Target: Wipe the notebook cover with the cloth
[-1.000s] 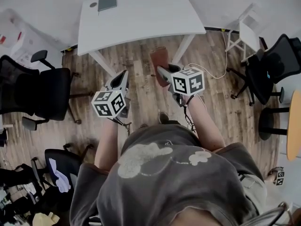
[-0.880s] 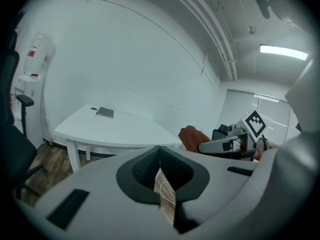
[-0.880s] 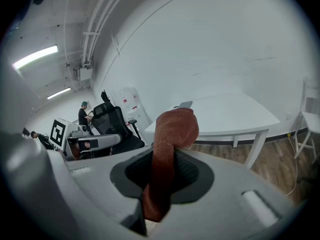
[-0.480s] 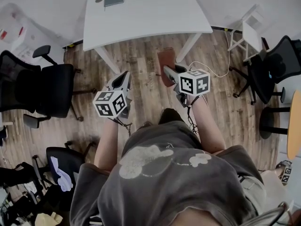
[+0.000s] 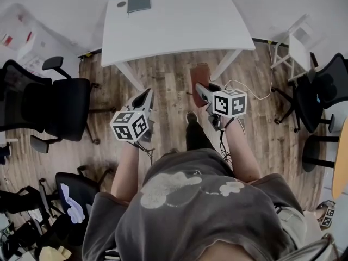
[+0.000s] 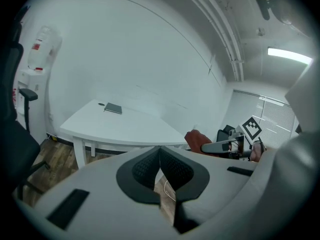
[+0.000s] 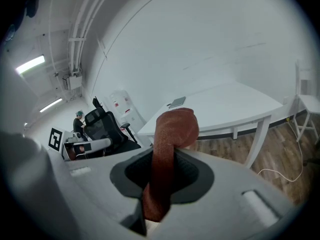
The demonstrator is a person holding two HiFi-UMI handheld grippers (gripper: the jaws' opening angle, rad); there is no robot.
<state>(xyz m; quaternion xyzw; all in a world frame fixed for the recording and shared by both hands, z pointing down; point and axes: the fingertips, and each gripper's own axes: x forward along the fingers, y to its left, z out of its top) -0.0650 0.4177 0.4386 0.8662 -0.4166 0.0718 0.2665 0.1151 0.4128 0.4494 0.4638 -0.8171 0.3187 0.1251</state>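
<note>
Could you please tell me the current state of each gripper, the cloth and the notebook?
Left gripper: fingers shut, nothing between them.
Right gripper: fingers shut on the rust-brown fabric cloth.
Cloth: pinched and bunched, sticking up past the fingers.
Dark grey rectangular notebook: closed, lying flat on the white table, untouched.

You have no words or numbers to read here. The cube [image 5: 130, 125] on your left gripper [image 5: 147, 94] and the cube [image 5: 230, 103] on your right gripper [image 5: 199, 87] bear only black-and-white square patterns, as does the small tag [image 5: 327, 217] near the floor at the head view's lower right. The red label [image 6: 37, 47] on the white case [image 6: 42, 54] on the wall is too small to read. The pale print [image 5: 166, 186] on your shirt [image 5: 217, 227] shows shapes, not letters.
</note>
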